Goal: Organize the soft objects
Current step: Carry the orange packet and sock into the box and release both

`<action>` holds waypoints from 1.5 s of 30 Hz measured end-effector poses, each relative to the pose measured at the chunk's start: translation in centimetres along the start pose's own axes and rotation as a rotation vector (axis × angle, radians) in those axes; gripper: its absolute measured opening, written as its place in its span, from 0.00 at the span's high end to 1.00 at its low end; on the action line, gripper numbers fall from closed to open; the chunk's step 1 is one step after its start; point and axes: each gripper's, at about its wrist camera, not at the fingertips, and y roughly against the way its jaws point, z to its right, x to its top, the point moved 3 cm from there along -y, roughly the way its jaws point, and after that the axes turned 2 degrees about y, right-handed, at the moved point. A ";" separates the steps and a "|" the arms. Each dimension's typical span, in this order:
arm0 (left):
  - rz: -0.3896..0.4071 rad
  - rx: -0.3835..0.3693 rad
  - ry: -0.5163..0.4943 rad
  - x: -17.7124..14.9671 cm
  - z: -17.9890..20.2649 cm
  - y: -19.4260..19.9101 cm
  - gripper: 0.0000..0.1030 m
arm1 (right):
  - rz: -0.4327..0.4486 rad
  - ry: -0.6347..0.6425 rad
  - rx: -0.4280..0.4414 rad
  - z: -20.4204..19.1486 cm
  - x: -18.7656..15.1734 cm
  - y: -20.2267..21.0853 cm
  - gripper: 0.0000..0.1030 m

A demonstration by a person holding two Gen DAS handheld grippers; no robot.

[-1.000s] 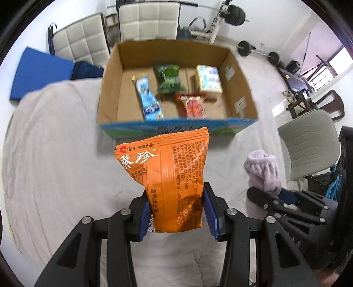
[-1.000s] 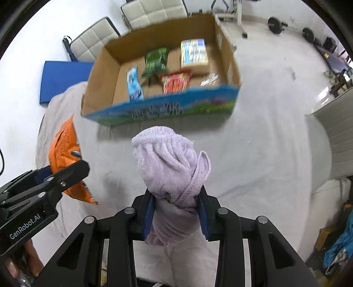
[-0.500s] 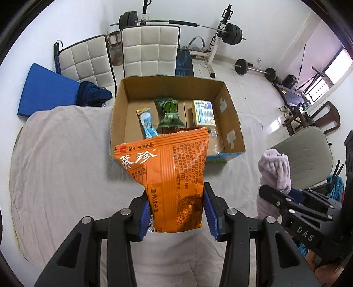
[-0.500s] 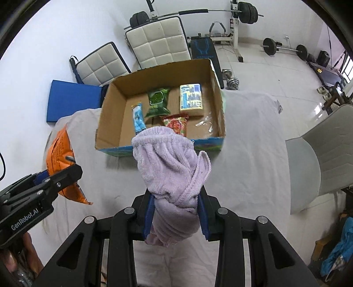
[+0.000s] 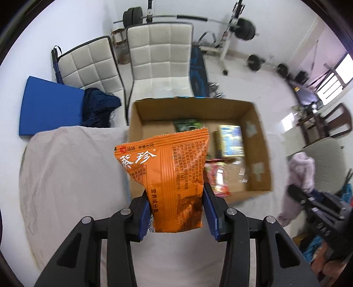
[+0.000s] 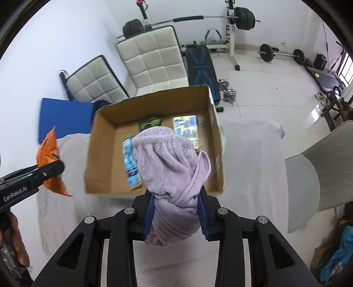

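Note:
My left gripper [image 5: 177, 212] is shut on an orange snack bag [image 5: 169, 176] and holds it high above the near edge of an open cardboard box [image 5: 260, 141]. My right gripper [image 6: 176, 215] is shut on a lilac towel [image 6: 172, 167], also raised over the box [image 6: 103, 141]. Several snack packets lie in the box, among them a green one [image 6: 150, 121] and a blue one [image 6: 130, 161]. The towel [image 5: 301, 172] shows at the right of the left wrist view, the orange bag [image 6: 49, 159] at the left of the right wrist view.
The box stands on a table under a pale cloth [image 5: 70, 176]. Beyond it are two white padded chairs [image 5: 161, 57], a blue mat [image 5: 48, 108], a weight bench and barbells [image 6: 198, 19]. A grey chair [image 6: 317, 176] stands to the right.
Both grippers have risen and drawn back with their loads; the box has shrunk in view and now sits behind the bag and the towel, with more of the room showing.

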 end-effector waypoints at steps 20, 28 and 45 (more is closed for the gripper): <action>-0.393 0.157 -0.019 2.5 -2.4 -18.1 0.60 | -0.210 0.100 -0.218 -0.2 4.0 -17.1 0.63; -0.427 0.163 0.011 1.5 -3.0 -18.7 0.59 | -0.266 0.089 -0.209 0.4 2.5 -18.8 0.54; -0.230 0.074 0.068 0.1 -0.9 -13.7 0.09 | -0.258 0.082 -0.127 -1.4 2.7 -16.2 0.12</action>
